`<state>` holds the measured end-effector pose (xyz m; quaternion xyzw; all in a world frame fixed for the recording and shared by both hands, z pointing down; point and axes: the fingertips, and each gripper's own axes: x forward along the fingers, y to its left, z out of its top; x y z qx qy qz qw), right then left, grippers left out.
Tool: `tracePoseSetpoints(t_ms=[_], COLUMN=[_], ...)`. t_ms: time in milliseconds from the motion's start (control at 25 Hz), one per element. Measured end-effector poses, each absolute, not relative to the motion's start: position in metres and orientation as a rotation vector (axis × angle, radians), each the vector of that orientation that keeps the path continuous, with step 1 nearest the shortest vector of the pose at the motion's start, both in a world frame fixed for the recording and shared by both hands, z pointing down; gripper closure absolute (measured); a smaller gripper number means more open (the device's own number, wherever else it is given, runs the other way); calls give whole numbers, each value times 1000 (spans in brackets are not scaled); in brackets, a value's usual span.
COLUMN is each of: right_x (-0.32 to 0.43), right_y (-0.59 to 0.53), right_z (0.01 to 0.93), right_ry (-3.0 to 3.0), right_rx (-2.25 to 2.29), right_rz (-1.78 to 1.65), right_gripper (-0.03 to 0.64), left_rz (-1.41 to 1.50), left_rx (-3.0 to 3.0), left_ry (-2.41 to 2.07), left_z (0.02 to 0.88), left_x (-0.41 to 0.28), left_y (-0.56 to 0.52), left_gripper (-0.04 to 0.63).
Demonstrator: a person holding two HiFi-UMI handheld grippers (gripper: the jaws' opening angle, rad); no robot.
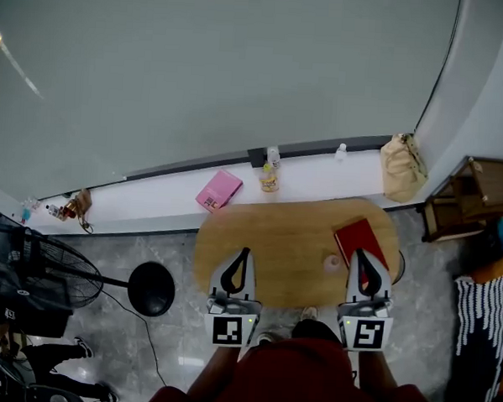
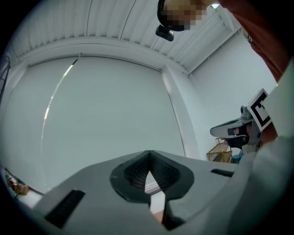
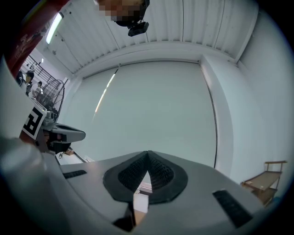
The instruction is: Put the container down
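Room: grey tiled floor, pale wall with a white ledge along it; an oval wooden table (image 1: pixel 275 235) sits at lower centre of the head view.
Table: carries a red book (image 1: pixel 357 237) at its right end.
Container: probably the small pale round thing (image 1: pixel 332 261) standing on the table, just left of the book; too small to tell more.
Left tool (image 1: pixel 242 258): jaws together, nothing between them.
Right tool (image 1: pixel 362 262): jaws together, empty, over the book's near edge, just beside the container.
Handling: it looks small and light, perhaps thin plastic, so easy to tip or crush; grip across its sides, gently.
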<state>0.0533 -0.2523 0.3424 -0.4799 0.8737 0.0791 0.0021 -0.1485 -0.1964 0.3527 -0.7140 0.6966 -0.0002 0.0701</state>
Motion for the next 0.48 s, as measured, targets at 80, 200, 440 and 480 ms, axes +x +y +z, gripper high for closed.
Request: tracePoseSetpoints(t_ms=[80, 200, 440, 480], right_x=[56, 61, 72, 74], right_y=[-251, -254, -259, -260], right_z=[343, 349, 353, 353], right_ry=[2745, 2752, 2726, 2718], right_rx=[-1519, -1556, -1601, -1609], right_rz=[259, 253, 225, 224], right_gripper=[620, 620, 620, 620], left_rz=[-7, 5, 17, 16], left_rx=[-2154, -2172, -2207, -2211], left_ry=[2062, 2032, 2044, 2035], left_z=[350, 351, 356, 356], left_x=[-143, -138, -134, -132], left_y=[-198, -204, -213, -214], left_gripper=[591, 591, 591, 591])
